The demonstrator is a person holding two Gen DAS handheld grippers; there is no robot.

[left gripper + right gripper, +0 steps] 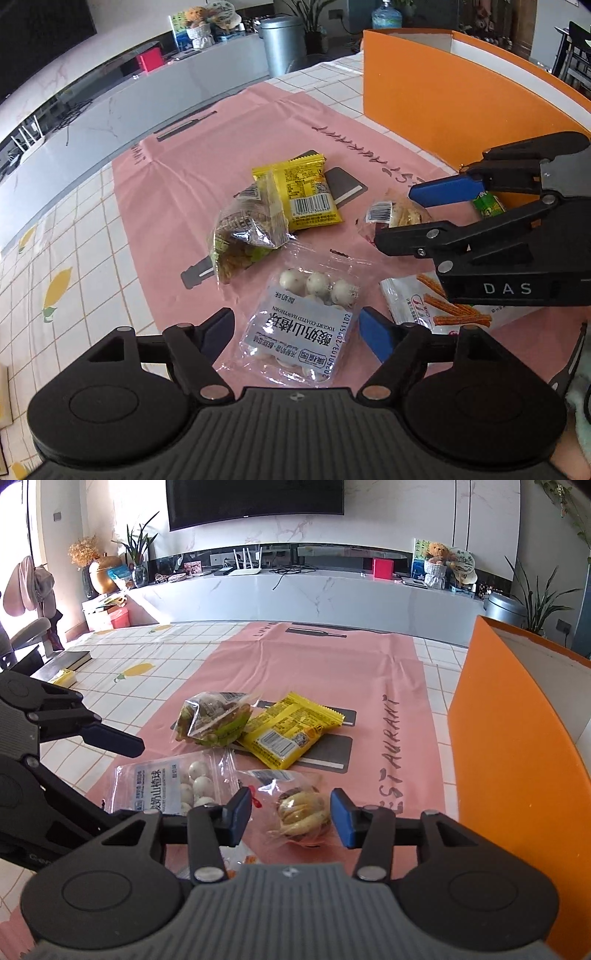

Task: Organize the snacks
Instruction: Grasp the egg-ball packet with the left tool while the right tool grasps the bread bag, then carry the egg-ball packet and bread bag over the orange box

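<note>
- My left claw (295, 328) is spread wide over the pink mat (177, 173), and the clear bag of white yogurt balls (301, 325) lies flat between its tips, with no pad touching it.
- My right claw (291, 818) is part open around the small clear bag with the round pastry (301, 814); gaps show on both sides, so nothing is gripped.
- Just right of the yogurt bag, on the mat's near edge, there's a white packet printed with orange sticks (421, 306), partly under my right claw.
- Further up the mat, the clear bag of mixed green and brown snacks (245, 236) leans against the yellow packet (306, 192), which sits just behind it.
- A little green packet (487, 205) peeks out beyond my right claw, at the foot of the orange box.
- The orange box (436, 99) stands at the mat's far right edge, open at the top.
- Past the mat, the checked tablecloth with lemons (140, 657) runs out.
</note>
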